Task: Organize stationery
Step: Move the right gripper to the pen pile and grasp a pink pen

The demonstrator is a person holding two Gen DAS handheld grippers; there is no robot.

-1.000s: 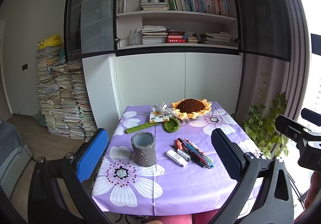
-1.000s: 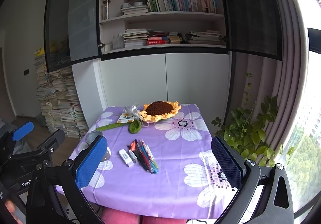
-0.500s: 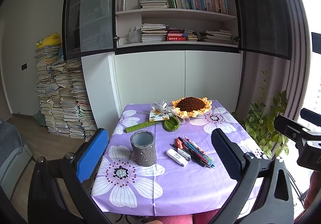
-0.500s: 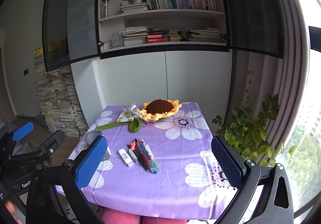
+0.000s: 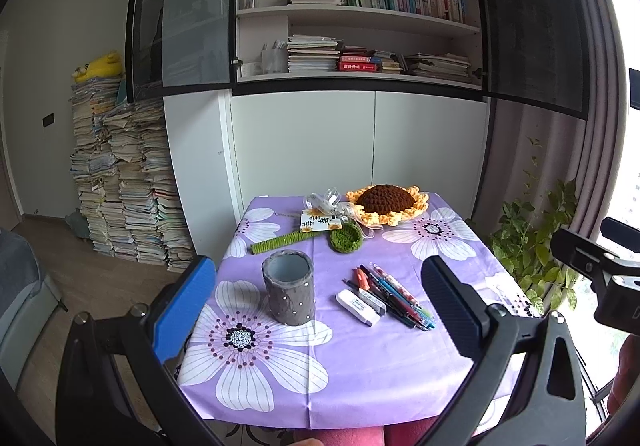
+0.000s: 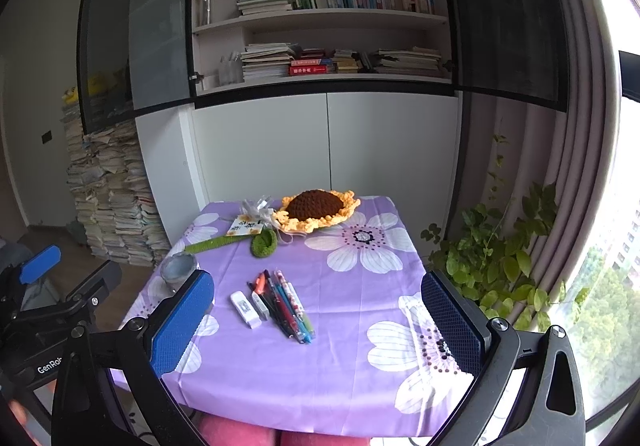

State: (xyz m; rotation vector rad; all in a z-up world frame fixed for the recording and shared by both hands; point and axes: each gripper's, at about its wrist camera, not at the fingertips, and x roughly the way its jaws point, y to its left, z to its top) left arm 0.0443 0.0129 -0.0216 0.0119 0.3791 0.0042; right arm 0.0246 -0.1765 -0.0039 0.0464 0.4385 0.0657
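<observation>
Pens [image 5: 394,296] lie bunched on the purple flowered table [image 5: 360,366], touching a white eraser [image 5: 357,308], right of the upright grey pen holder [image 5: 288,292]. Both left tongs [image 5: 316,310] and right tongs [image 6: 316,320] hover wide, empty

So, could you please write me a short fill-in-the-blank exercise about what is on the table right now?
1. The grey pen holder stands upright and holds ____ pens.
2. The pens lie in a bunch on the ____ tablecloth.
3. The white eraser lies between the pen holder and the ____.
4. Both the left claw and the right claw are ____ and hold nothing.

Missing words: no; purple; pens; open
</observation>
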